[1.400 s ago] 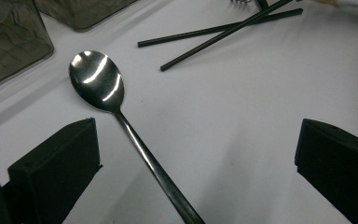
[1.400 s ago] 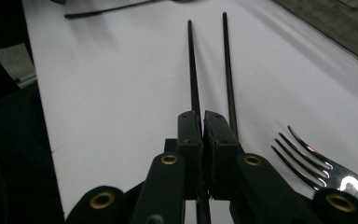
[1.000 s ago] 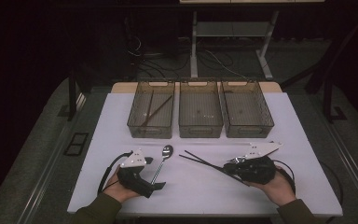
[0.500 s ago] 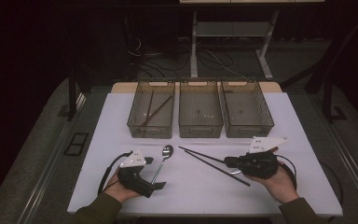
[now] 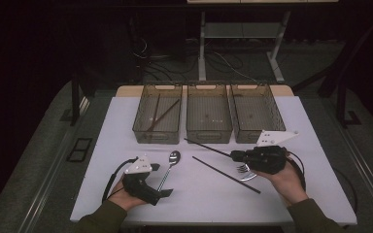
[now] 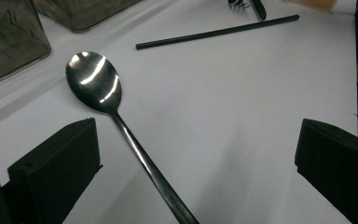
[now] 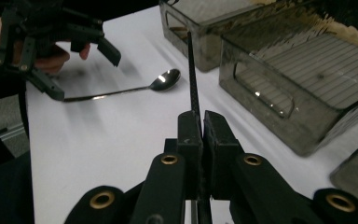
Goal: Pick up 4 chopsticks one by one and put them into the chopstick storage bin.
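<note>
My right gripper (image 5: 235, 155) is shut on one end of a black chopstick (image 5: 208, 147), held just above the table with its far tip toward the bins; in the right gripper view the chopstick (image 7: 192, 70) runs forward from the closed jaws of the right gripper (image 7: 203, 119). A second black chopstick (image 5: 226, 174) lies slantwise on the white table. My left gripper (image 5: 161, 180) is open, and the handle of a metal spoon (image 5: 173, 159) lies between its jaws. In the left gripper view the spoon (image 6: 94, 83) rests between the wide jaws of the left gripper (image 6: 196, 133).
Three clear bins stand in a row at the back: the left bin (image 5: 144, 132) holds chopsticks, beside it are the middle bin (image 5: 209, 133) and the right bin (image 5: 276, 116). A fork (image 5: 245, 170) lies under my right hand. The table's front edge is near both hands.
My right gripper has risen and moved toward the bins with one chopstick in it. The other chopstick stays on the table. The left gripper has not moved.
</note>
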{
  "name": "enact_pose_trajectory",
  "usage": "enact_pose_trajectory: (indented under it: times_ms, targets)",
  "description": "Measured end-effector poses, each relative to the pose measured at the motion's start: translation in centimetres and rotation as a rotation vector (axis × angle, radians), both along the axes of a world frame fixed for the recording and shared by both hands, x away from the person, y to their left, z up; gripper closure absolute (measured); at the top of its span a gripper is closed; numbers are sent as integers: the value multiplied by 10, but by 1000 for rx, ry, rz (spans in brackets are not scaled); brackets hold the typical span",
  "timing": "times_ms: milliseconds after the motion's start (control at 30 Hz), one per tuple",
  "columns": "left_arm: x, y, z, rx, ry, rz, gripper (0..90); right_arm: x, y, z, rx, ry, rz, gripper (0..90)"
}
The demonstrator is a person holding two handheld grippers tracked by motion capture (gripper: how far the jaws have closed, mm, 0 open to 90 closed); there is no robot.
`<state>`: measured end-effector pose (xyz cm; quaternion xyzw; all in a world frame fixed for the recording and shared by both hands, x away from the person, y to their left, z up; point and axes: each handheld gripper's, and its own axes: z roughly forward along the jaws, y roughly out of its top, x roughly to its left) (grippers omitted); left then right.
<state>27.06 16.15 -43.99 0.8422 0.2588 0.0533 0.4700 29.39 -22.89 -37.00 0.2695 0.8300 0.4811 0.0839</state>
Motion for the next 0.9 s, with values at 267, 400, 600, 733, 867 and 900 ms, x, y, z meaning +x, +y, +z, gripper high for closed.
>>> enact_pose_trajectory:
  times_ms: [267, 400, 600, 733, 867, 900]
  targets:
    - [0, 1, 0, -4, -8, -5, 0, 13, 12, 6, 7, -14, -27, 859]
    - [0, 2, 0, -10, -7, 0, 0, 20, 21, 8, 8, -21, -41, 859]
    - [0, 1, 0, -5, -7, 1, 0, 31, 36, 11, 6, -31, -56, 858]
    - [1, 2, 0, -3, -6, -1, 0, 39, 47, 12, 3, -30, -67, 858]
    - [0, 1, 0, -1, -6, -5, 0, 47, 58, 13, -7, -32, -83, 858]
    - [0, 1, 0, -3, -3, -3, 0, 49, 61, 13, -10, -32, -87, 858]
